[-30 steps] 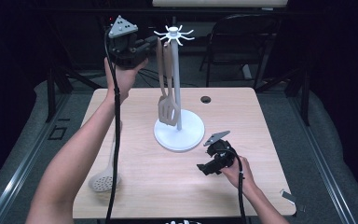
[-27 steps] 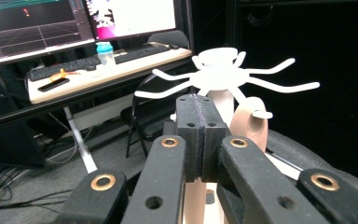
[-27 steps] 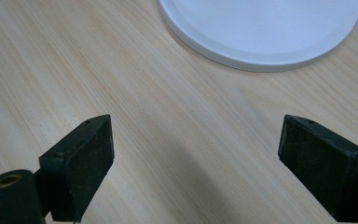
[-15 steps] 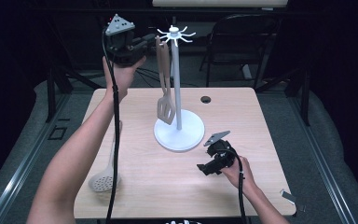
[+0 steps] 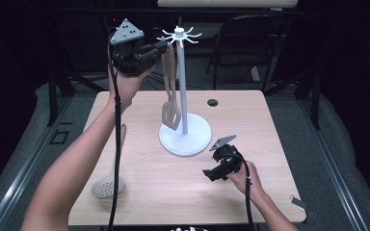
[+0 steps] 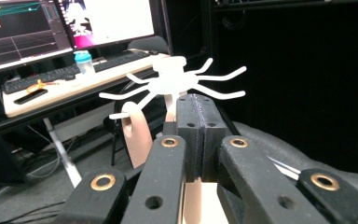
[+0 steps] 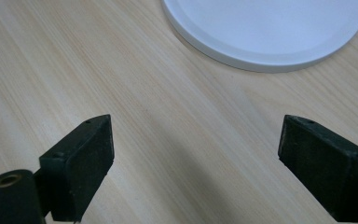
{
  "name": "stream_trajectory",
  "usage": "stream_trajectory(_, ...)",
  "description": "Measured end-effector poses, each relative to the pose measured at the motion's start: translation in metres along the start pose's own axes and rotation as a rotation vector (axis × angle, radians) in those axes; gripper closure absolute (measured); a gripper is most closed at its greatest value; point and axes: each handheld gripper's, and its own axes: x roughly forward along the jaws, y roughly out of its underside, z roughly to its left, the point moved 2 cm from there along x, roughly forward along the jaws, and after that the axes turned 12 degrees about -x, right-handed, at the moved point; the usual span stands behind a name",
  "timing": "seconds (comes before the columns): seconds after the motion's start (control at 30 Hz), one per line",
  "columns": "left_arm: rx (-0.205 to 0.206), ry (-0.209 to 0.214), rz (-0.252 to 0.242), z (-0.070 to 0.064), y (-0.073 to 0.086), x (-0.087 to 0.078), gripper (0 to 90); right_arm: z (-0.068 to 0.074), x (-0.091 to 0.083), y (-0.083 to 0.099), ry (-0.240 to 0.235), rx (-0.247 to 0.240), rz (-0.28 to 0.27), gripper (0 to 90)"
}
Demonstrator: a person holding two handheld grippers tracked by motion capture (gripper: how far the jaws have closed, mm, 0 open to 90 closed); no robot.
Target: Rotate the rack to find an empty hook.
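A white utensil rack (image 5: 181, 96) stands mid-table on a round base (image 5: 192, 142), with hook arms (image 6: 172, 79) at its top. A beige slotted spatula (image 5: 170, 113) hangs beside the pole, the top of its handle (image 6: 134, 133) at the tip of one hook arm. My left gripper (image 5: 161, 47) is held high against that handle top. Its jaws (image 6: 196, 126) are pressed shut, and the handle lies just left of them, not between them. My right gripper (image 5: 215, 166) rests low over the table (image 7: 121, 70) in front of the base (image 7: 265, 32), open and empty (image 7: 200, 172).
A pale slotted skimmer (image 5: 107, 185) lies at the table's front left, under the left forearm and its cable. A black round grommet (image 5: 213, 102) sits in the tabletop behind the rack. A chair (image 5: 250, 43) stands beyond the table. A desk with keyboard and monitors (image 6: 74, 70) shows behind the rack.
The spatula has shifted slightly left and hangs a little steeper. The left gripper has stayed by the rack top and dipped a touch. The right gripper has not moved.
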Motion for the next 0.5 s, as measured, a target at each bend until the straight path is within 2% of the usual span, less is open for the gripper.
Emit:
stream_trajectory(0.2,0.005,-0.023,0.008,0.0025,-0.0001,0.0061,90.0,-0.0018,-0.0009,0.0019,0.004,0.001,-0.001,9.9)
stream_trajectory(0.5,-0.012,-0.044,0.009,0.01,0.0009,0.0085,90.0,-0.0014,-0.0015,0.0012,0.005,-0.012,0.012,10.0)
